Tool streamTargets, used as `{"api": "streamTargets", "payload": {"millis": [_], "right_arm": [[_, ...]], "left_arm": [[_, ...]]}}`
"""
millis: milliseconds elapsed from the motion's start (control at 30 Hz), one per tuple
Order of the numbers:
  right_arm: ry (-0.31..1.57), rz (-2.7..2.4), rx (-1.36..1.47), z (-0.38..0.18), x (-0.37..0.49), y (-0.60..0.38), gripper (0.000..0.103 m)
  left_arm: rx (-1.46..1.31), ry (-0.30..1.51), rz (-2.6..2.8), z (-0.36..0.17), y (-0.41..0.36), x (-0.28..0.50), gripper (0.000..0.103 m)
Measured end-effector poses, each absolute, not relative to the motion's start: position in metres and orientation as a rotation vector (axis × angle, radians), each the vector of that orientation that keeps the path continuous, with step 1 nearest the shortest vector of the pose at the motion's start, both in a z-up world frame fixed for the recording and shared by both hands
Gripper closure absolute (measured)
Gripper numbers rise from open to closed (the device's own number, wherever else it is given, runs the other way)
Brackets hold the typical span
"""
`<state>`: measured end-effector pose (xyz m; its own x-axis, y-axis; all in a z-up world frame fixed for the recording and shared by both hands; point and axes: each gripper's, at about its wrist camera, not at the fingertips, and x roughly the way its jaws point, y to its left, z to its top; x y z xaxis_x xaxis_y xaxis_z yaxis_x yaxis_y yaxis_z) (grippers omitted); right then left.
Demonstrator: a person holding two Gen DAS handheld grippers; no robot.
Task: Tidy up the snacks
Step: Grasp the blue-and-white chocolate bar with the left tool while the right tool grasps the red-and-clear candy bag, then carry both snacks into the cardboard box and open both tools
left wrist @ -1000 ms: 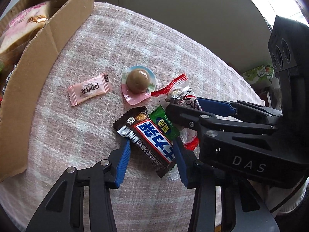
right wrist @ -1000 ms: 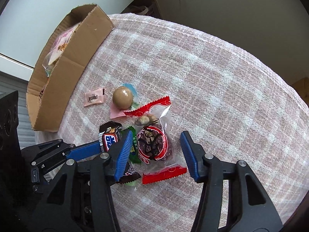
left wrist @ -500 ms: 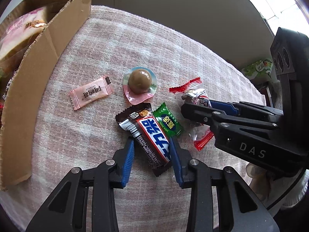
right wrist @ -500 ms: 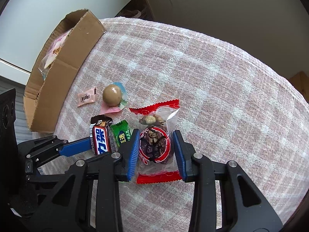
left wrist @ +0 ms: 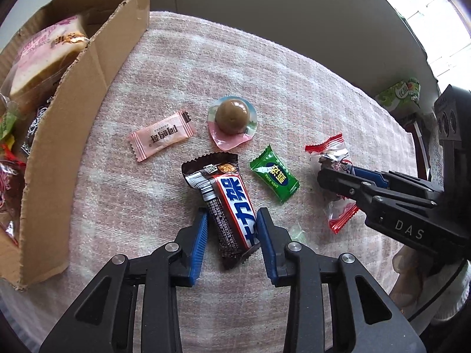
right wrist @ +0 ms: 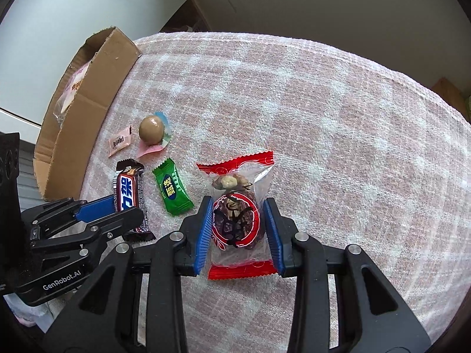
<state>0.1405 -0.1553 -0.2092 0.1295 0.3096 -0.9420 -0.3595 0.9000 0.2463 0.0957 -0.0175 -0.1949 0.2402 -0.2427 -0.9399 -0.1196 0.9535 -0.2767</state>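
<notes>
Cardboard box [left wrist: 88, 94] at the left edge of my surface [right wrist: 323, 117] holds a pink-wrapped cake [left wrist: 47, 56] and other packets. My left gripper [left wrist: 231, 231] has just closed onto the chocolate bar [left wrist: 228, 203]; my right gripper [right wrist: 238, 229] has just closed onto the red-ended date packet [right wrist: 237, 217]. Green candy [left wrist: 273, 173], pink candy [left wrist: 162, 135] and a brown ball sweet [left wrist: 231, 116] lie loose beside the box.

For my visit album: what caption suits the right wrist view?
Right gripper closes around a red-ended date snack packet on the checked cloth.
</notes>
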Motion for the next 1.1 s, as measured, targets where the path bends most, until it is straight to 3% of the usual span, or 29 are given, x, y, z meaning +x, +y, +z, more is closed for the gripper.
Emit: {"api": "streamTargets", "payload": {"millis": [600,1100], "right_arm": [[1.325,0.476,-0.076,-0.200,0.140,-0.145,0.068],[1.240,0.547,-0.042,-0.148,0.125,-0.132,0.068]], "left_arm": [[-0.210,1.277,-0.064,-0.189,-0.033,0.091,0.075],[-0.270,1.148,-0.018,-0.131,0.020,0.061,0.075]]}}
